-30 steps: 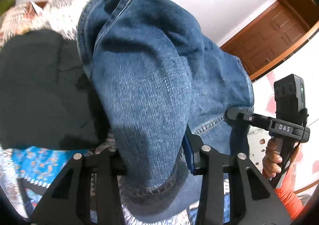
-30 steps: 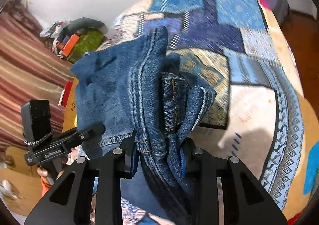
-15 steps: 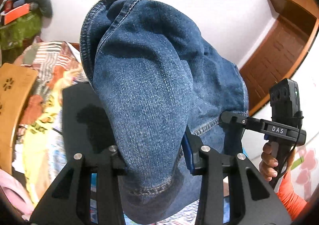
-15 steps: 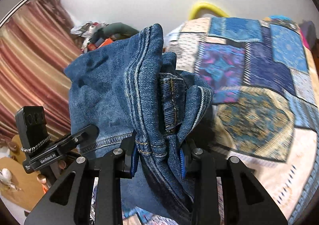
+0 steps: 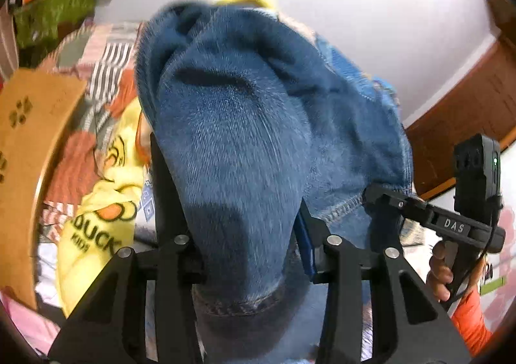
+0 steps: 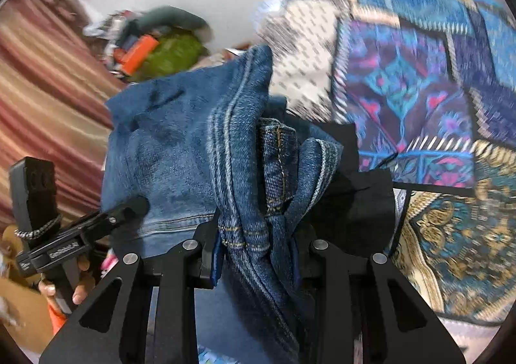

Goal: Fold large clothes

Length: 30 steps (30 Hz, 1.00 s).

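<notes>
A pair of blue jeans [image 5: 245, 125] hangs bunched between both grippers. In the left wrist view my left gripper [image 5: 232, 209] has a thick fold of denim filling its jaws; the jaws are opening, and the blue pad [image 5: 303, 235] still touches the cloth. The right gripper [image 5: 374, 194] shows at the right, in a hand, biting the hem. In the right wrist view my right gripper [image 6: 258, 241] is shut on a bundle of seamed jeans [image 6: 245, 151] edges. The left gripper [image 6: 135, 204] grips the denim at the left.
A patchwork bedspread [image 6: 419, 99] lies below, with a black garment [image 6: 358, 202] just under the jeans. A yellow duck-print garment [image 5: 106, 202] and a wooden board [image 5: 29, 138] sit at the left. A clothes pile [image 6: 167, 51], a striped curtain [image 6: 38, 80] and a brown door [image 5: 467, 106] ring the room.
Both grippers have swung sideways across the room with the jeans held between them. The black garment has left the left view and appears under the right gripper. The left jaws look slightly wider.
</notes>
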Each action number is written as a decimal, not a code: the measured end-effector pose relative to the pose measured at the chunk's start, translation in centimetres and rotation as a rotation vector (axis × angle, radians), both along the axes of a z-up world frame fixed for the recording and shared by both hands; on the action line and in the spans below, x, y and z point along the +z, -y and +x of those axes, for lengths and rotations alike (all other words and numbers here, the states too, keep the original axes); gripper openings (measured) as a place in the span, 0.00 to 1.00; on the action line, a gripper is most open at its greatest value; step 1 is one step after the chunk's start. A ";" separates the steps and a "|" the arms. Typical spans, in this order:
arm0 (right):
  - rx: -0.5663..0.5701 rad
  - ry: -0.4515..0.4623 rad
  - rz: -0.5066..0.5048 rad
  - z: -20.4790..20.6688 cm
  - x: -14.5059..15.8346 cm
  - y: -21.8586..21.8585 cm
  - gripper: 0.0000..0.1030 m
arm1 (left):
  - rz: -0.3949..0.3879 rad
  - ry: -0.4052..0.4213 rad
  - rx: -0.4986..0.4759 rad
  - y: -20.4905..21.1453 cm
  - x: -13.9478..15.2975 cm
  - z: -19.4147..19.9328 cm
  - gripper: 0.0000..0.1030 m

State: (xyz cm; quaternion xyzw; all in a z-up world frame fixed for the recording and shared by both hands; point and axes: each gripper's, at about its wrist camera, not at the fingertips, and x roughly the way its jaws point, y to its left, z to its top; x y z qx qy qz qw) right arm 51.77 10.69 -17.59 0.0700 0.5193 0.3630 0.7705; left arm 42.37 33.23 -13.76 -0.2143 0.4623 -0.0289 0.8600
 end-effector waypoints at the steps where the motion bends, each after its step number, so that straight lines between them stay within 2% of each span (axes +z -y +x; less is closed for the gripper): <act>1: -0.013 -0.006 -0.022 0.6 -1.2 -0.3 0.29 | 0.023 -0.016 0.012 -0.3 -1.4 1.0 0.47; 3: -0.027 -0.003 -0.071 1.8 -3.1 -0.6 0.31 | 0.060 -0.039 0.019 -0.4 -3.2 2.2 0.63; 4: -0.029 -0.002 -0.083 2.0 -3.5 -0.6 0.33 | 0.063 -0.045 0.022 -1.0 -4.2 2.9 0.67; 7: -0.033 0.017 -0.111 2.0 -4.0 -0.1 0.42 | 0.019 -0.051 0.027 -1.1 -4.8 3.1 0.68; 10: -0.016 0.055 -0.158 1.0 -3.5 0.8 0.51 | 0.070 -0.047 0.042 -1.3 -5.1 2.8 0.75; 12: -0.010 0.086 -0.211 -0.1 -3.5 1.1 0.54 | 0.103 -0.044 0.062 -0.8 -4.8 1.7 0.75; 14: -0.007 0.122 -0.256 -1.6 -3.3 2.0 0.63 | 0.113 -0.038 0.074 -0.7 -4.9 0.7 0.76; 18: 0.020 0.148 -0.307 -4.4 -3.1 3.8 0.64 | 0.152 -0.034 0.099 0.1 -4.5 -2.2 0.77; 22: 0.041 0.140 -0.322 -7.1 -2.7 5.8 0.64 | 0.150 -0.040 0.104 1.4 -3.9 -5.7 0.79; 25: 0.046 0.134 -0.335 -8.8 -2.1 6.9 0.64 | 0.178 -0.044 0.111 2.7 -3.6 -8.3 0.79; 30: 0.040 0.181 -0.289 -11.9 1.4 8.7 0.64 | 0.202 -0.050 0.128 4.4 -1.8 -12.1 0.79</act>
